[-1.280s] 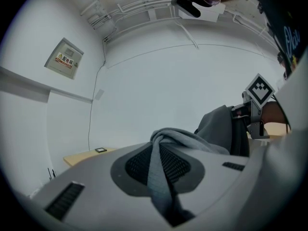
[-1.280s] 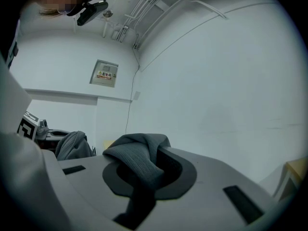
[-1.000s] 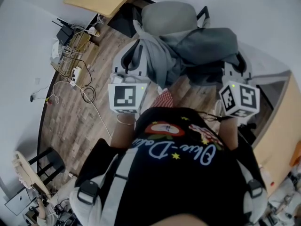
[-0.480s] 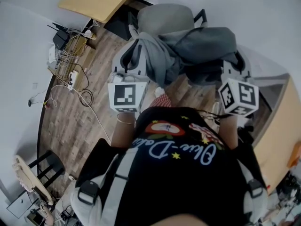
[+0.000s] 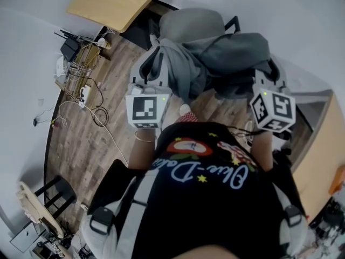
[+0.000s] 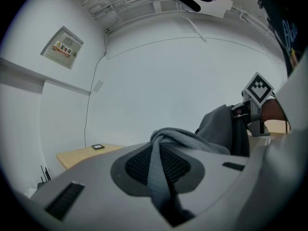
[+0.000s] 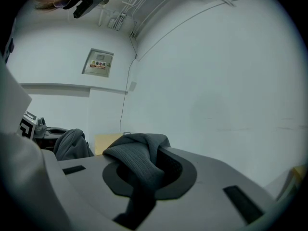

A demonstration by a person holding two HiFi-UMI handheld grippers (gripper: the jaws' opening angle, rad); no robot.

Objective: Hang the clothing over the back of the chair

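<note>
A grey hooded garment (image 5: 215, 58) hangs stretched between my two grippers, just in front of the grey chair back (image 5: 188, 23). The left gripper (image 5: 153, 61) is shut on a lighter grey fold (image 6: 161, 167), which runs down between its jaws in the left gripper view. My right gripper (image 5: 264, 72) is shut on a darker ribbed edge (image 7: 137, 170). The left gripper view shows the rest of the garment (image 6: 219, 129) bunched toward the right gripper's marker cube (image 6: 258, 88). Most of the chair's seat is hidden under the cloth.
A wooden desk (image 5: 113, 1) stands behind the chair on the left. Cables and a router (image 5: 81, 74) lie on the wood floor at the left. A wooden cabinet (image 5: 323, 144) is at the right and a stool (image 5: 54, 190) at lower left. White walls surround the spot.
Both grippers have carried the garment a little closer to the chair back. Their hold on the cloth looks the same.
</note>
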